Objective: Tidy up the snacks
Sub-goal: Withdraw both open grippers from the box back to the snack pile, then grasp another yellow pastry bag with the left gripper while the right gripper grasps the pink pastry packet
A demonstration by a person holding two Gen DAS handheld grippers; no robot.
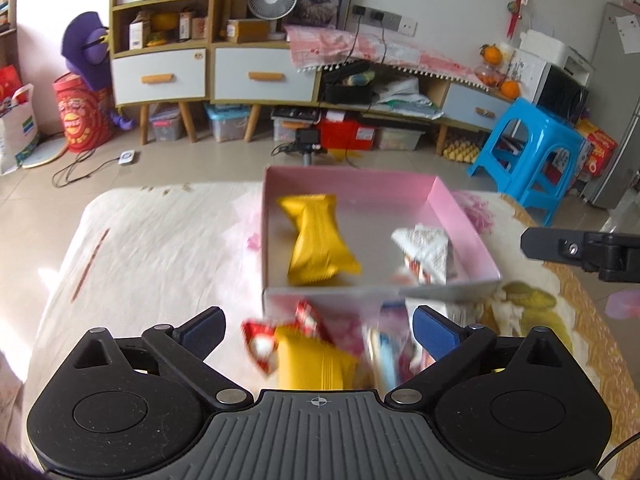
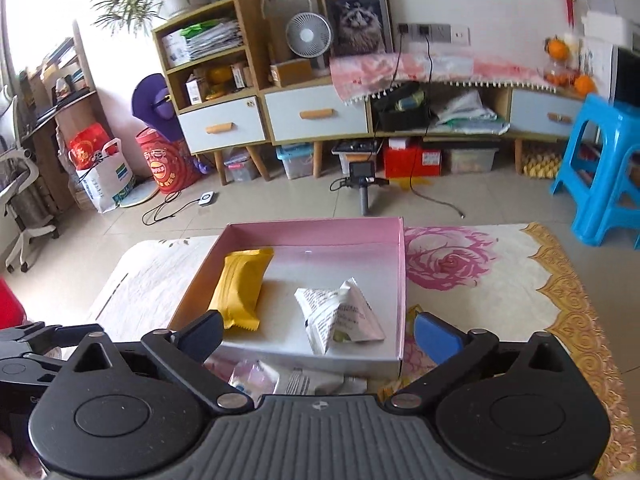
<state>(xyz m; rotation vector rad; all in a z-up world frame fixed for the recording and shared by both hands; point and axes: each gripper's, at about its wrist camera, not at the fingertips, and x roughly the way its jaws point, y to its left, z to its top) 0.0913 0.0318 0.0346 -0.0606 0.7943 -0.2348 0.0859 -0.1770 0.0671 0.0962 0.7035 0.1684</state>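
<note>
Pink box (image 2: 394,288): centre frame, collecting a yellow packet (image 2: 240,288) and a white pouch (image 2: 340,312).
Left gripper (image 1: 318,330): released, above loose snacks (image 1: 316,356).
Right gripper (image 2: 318,334): released, empty.

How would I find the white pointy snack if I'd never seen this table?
Look for the pink box on the flowery tablecloth. Two snacks lie inside: a flat yellow packet on the left and the white snack on the right. It's the only pyramid-shaped one, white with small dark print.
</note>
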